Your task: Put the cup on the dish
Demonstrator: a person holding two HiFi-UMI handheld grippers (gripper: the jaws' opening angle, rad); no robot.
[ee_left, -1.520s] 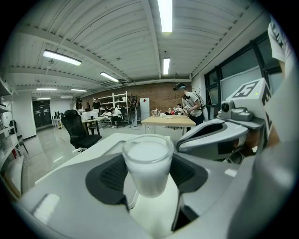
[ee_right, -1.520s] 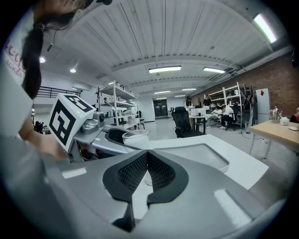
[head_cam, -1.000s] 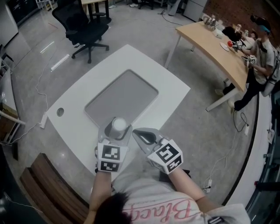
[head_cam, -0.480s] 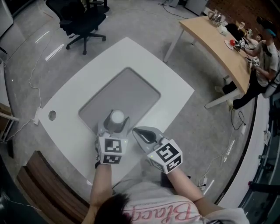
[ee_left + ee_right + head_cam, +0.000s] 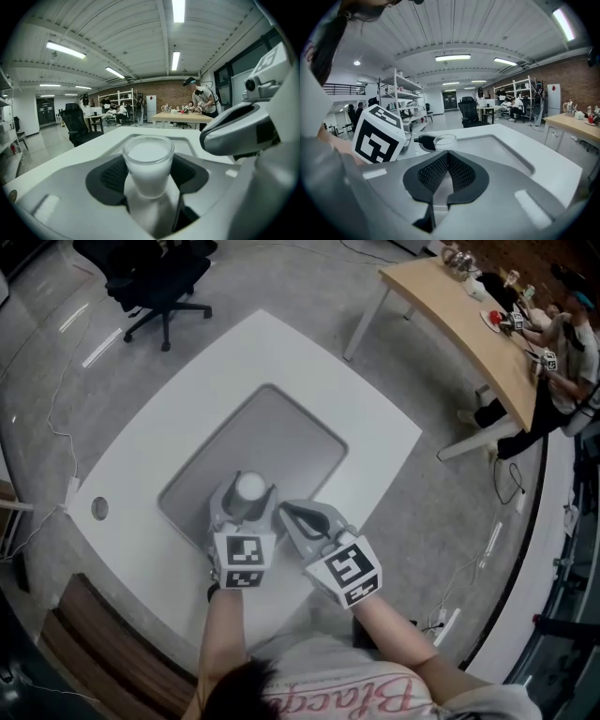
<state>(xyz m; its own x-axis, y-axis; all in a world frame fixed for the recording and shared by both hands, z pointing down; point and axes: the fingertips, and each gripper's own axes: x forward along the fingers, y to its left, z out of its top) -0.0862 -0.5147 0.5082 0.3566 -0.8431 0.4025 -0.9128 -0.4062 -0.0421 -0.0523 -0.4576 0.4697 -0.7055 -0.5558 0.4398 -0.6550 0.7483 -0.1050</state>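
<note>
Two padded jaws of the left gripper [image 5: 247, 502] stand wide, clamped on the lower body of the cup [image 5: 148, 157] at the near edge of the grey tray [image 5: 281, 432] sunk in the table [image 5: 361, 427]. Just beside that edge, the right gripper [image 5: 447, 168] is closed and empty. The cup looks like frosted glass: stiff, light, probably slick and breakable, so grip low on its wall, firmly but gently.

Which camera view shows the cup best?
Left gripper view: the cup is close and central, rim and wall visible. Head view shows only its top; right gripper view, only a small rim.
</note>
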